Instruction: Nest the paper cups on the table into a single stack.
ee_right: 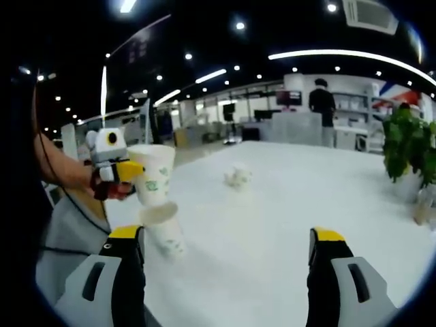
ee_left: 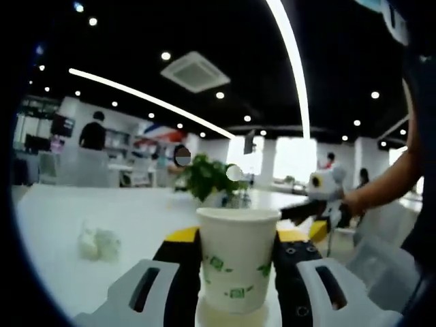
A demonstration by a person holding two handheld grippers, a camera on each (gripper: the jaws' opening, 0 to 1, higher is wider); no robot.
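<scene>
Left gripper [ee_left: 238,272] held level over the table, yellow-tipped jaws clamped on either side of a white paper cup [ee_left: 237,255]. Same gripper seen from the right gripper view at [ee_right: 129,174], gripped by a hand [ee_right: 109,187] on a bare forearm. Right gripper [ee_right: 225,252] held with jaws spread wide apart and nothing between them, and seen at [ee_left: 317,211].

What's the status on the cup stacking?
Left gripper shut on paper cup, lifted above second cup. Right gripper open, empty. Crumpled paper off to side.
</scene>
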